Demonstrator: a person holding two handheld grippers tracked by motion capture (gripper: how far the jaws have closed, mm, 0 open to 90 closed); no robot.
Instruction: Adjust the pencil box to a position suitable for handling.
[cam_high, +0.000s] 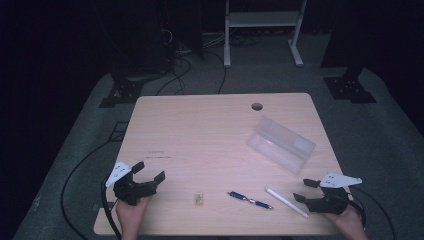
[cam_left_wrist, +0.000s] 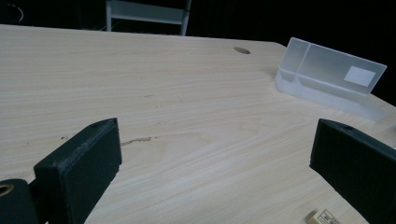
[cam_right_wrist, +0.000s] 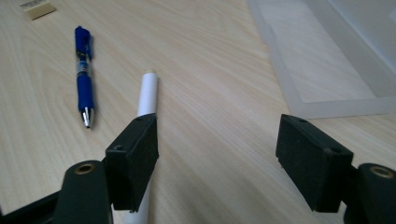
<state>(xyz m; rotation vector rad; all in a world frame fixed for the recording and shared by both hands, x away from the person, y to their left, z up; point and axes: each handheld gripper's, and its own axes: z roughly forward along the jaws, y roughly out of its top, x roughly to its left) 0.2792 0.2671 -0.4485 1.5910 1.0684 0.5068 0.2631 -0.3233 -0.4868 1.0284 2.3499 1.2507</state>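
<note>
A blue pen and a white pen lie near the table's front edge, with a small tan eraser left of them. A clear plastic case lies open on the right half of the table. My left gripper sits at the front left, open, nothing between its jaws. My right gripper sits at the front right, open, just right of the white pen, whose near end passes under its left jaw.
The wooden table has a round cable hole near its far edge. Cables trail from both grippers over the front edge. A white metal stand and dark tripod bases stand on the grey floor beyond.
</note>
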